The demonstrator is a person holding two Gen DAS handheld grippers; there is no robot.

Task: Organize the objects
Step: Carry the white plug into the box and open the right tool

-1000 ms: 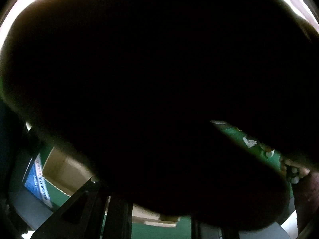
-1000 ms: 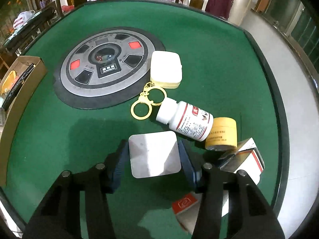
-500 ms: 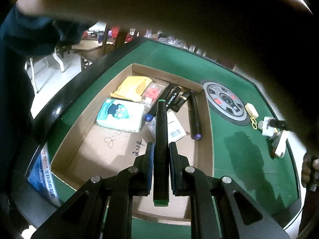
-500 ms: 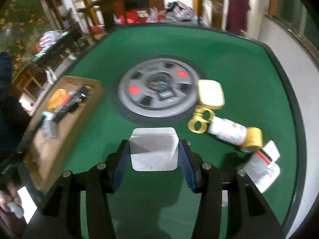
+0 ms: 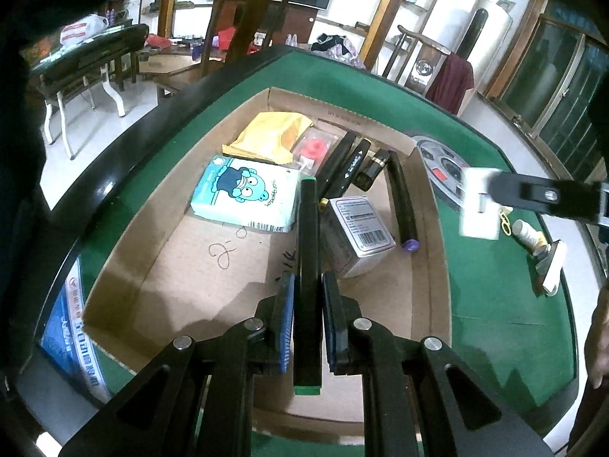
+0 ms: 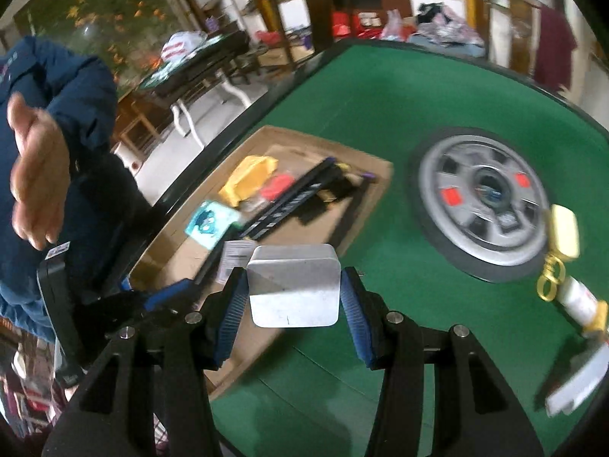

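My left gripper [image 5: 307, 320] is shut on a black marker with green ends [image 5: 307, 251] and holds it above the open cardboard box [image 5: 430, 228] on the green table. My right gripper [image 6: 291, 301] is shut on a flat silver metal tin [image 6: 293, 285], held in the air over the box's near corner [image 6: 365, 175]. The tin and right gripper also show at the right of the left wrist view [image 5: 477, 202]. The box holds a tissue pack [image 5: 243, 194], a yellow pouch [image 5: 270, 135], several black pens [image 5: 342, 163] and a small silver carton [image 5: 356, 232].
On the felt to the right lie a grey round disc [image 6: 483, 205], a cream case with a gold keyring [image 6: 563, 232], a white pill bottle [image 6: 578, 299] and small cartons [image 6: 574, 384]. A person's hand and blue sleeve [image 6: 38, 175] are at the left. The table has a black raised rim [image 5: 114, 175].
A dark shape covering the left camera has cleared, showing the box. My right gripper has lifted the tin off the felt and carried it left toward the box.
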